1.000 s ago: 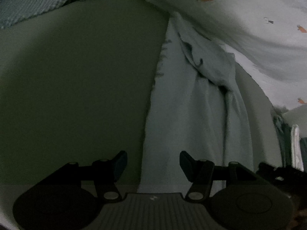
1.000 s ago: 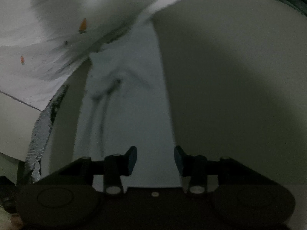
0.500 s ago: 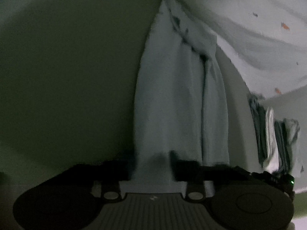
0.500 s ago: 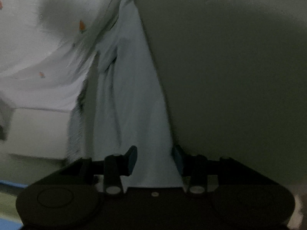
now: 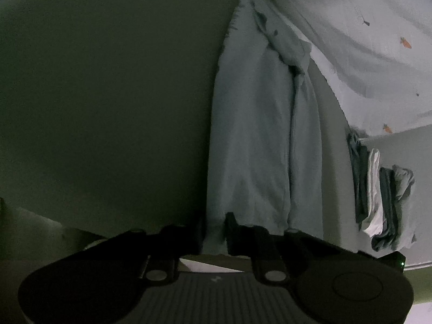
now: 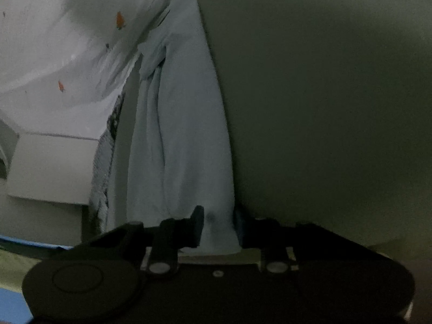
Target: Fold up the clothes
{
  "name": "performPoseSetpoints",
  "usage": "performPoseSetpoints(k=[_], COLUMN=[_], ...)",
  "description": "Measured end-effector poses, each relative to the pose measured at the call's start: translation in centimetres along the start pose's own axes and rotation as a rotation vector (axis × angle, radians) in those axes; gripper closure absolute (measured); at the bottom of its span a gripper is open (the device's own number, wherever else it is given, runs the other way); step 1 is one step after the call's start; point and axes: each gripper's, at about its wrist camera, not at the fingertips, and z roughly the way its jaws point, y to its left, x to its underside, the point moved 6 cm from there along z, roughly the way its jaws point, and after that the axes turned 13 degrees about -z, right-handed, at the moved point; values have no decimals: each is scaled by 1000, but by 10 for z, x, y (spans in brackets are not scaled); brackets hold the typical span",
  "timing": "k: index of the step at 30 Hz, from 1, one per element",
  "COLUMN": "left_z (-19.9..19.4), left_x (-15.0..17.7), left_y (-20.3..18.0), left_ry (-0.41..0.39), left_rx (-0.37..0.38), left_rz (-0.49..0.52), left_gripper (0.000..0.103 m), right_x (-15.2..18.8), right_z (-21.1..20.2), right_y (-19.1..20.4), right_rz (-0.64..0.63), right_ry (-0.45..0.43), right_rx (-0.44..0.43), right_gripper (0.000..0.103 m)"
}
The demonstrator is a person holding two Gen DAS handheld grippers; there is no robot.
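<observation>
A: The left gripper point(image 5: 214, 228) has just been closing and now pinches the near hem of the pale blue garment point(image 5: 259, 135); the right gripper point(image 6: 218, 228) likewise, clamped on that hem

B: The garment lies stretched along the grey-green surface point(image 5: 108, 94). Risk?

A: Shallow bites; a lift could slip a corner, skewing the fold

B: Its far end is crumpled under the carrot-print sheet point(image 5: 364, 40); dim light hides detail

Pale blue garment point(image 5: 251, 140), carrot-print sheet point(image 5: 378, 40)
</observation>
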Motion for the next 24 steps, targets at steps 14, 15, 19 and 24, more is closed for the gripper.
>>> performPoseSetpoints(k=[14, 15, 19, 24], left_z=[-59, -60, -56, -50], left_x=[-48, -53, -71, -99], left_y=[-61, -66, -83, -99], left_ry=[-200, -215, -255, -288], left_rx=[311, 323, 331, 334], left_rz=[-128, -130, -112, -88], left_gripper=[96, 96, 96, 96], right_x=[-69, -73, -91, -122], right_z=[-39, -37, -36, -27], right_y=[47, 47, 45, 42], right_rz=[132, 145, 155, 158], right_ry=[-318, -328, -365, -388], right_rx=[-350, -358, -348, -341], right_gripper=[97, 97, 97, 97])
